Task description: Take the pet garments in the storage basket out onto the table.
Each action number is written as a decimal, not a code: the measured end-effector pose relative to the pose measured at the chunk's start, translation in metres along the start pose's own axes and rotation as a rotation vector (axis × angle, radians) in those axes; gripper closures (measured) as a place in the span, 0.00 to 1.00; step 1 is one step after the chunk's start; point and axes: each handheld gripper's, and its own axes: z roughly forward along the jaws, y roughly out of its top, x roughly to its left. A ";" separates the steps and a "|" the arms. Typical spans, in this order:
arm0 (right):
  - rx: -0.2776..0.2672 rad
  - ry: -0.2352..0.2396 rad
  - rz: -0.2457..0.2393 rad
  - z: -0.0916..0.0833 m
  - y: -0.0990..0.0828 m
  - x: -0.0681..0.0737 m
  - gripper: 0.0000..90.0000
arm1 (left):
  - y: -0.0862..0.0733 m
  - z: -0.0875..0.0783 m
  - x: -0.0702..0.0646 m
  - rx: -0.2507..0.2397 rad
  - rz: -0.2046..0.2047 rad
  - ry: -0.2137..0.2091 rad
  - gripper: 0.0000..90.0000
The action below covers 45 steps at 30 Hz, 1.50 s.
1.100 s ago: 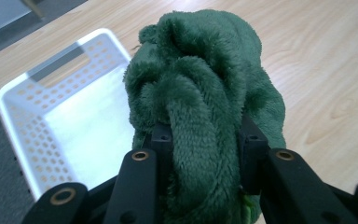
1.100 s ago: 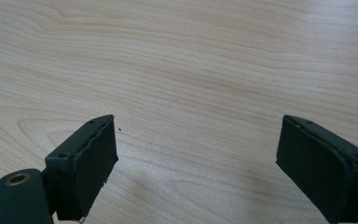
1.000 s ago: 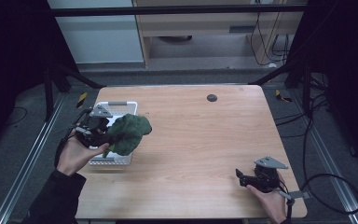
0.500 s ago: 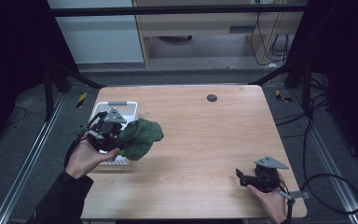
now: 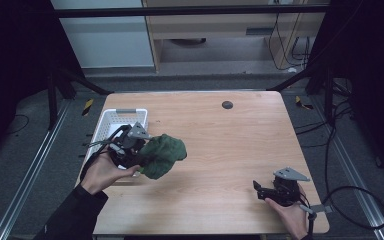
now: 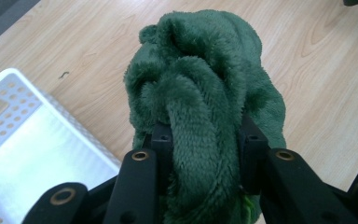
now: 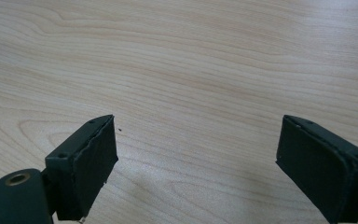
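The left claw (image 6: 205,140) pinches a green towel (image 6: 205,93) beside the basket (image 5: 111,125); the right claw (image 7: 196,158) gapes empty over the table (image 5: 240,150). Only one fold is gripped, so the plush could slip free.

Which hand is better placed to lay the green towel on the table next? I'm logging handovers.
Left, probably: the left gripper is already clamped on the green towel beside the white basket; the right gripper rests open, far off.
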 end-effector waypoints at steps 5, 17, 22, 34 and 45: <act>0.002 0.004 0.006 0.000 0.000 0.000 0.13 | 0.006 0.008 -0.009 0.012 0.031 -0.022 0.74; -0.002 -0.001 -0.004 0.000 0.000 0.000 0.13 | 0.020 0.029 -0.029 0.028 0.098 -0.075 0.74; -0.004 -0.002 -0.005 0.000 0.000 -0.001 0.13 | 0.024 0.040 -0.036 0.048 0.125 -0.095 0.74; -0.007 -0.002 0.001 -0.001 0.001 0.000 0.13 | 0.026 0.077 -0.047 0.095 0.169 -0.150 0.74; -0.013 -0.012 -0.007 -0.001 0.001 -0.002 0.13 | 0.027 0.107 -0.054 0.119 0.189 -0.194 0.74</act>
